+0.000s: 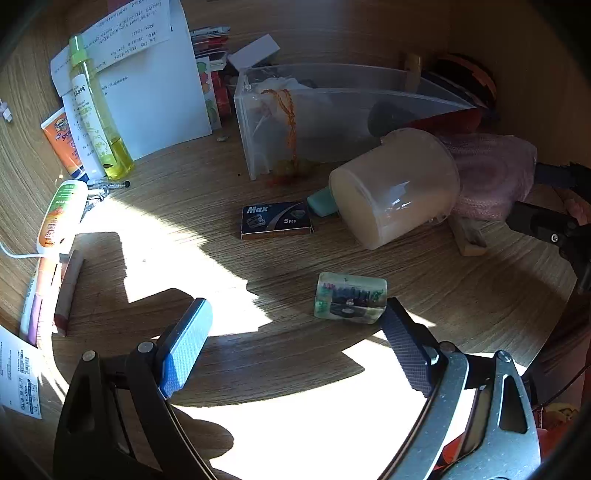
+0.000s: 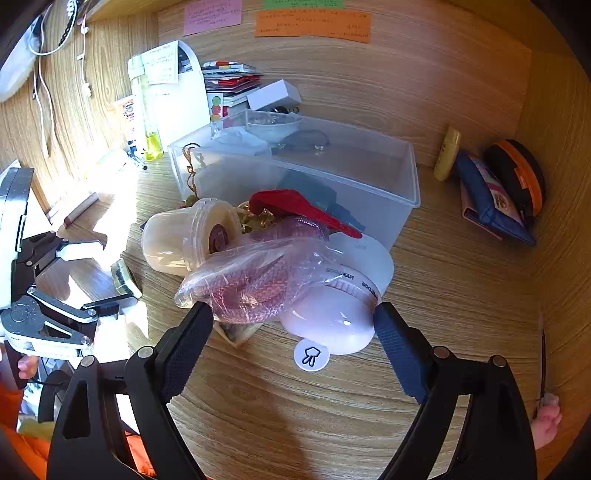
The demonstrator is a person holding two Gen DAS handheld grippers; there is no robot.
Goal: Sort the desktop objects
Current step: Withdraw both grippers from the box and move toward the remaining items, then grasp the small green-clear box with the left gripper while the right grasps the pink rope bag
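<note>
Both tongs gape wide over the wooden desk (image 2: 461, 266), gripping nothing. The left gripper (image 1: 295, 314) hovers with its right finger just beside a small clear resin block (image 1: 350, 298), which lies near a tipped white cup (image 1: 393, 188) and a dark Max box (image 1: 276, 220). The right gripper (image 2: 293, 314) frames a pink-and-white round device (image 2: 343, 295) and a bagged pink cord (image 2: 251, 280), in front of the clear storage bin (image 2: 295, 162).

You are at a home study desk (image 2: 332, 406) of wood grain: sticky notes (image 2: 312, 23) on the back panel, sunscreen tube (image 1: 61, 142), yellow spray bottle (image 1: 98, 110), papers (image 1: 155, 92), clear storage box (image 2: 369, 177) and charger cables (image 2: 42, 74) show it.
</note>
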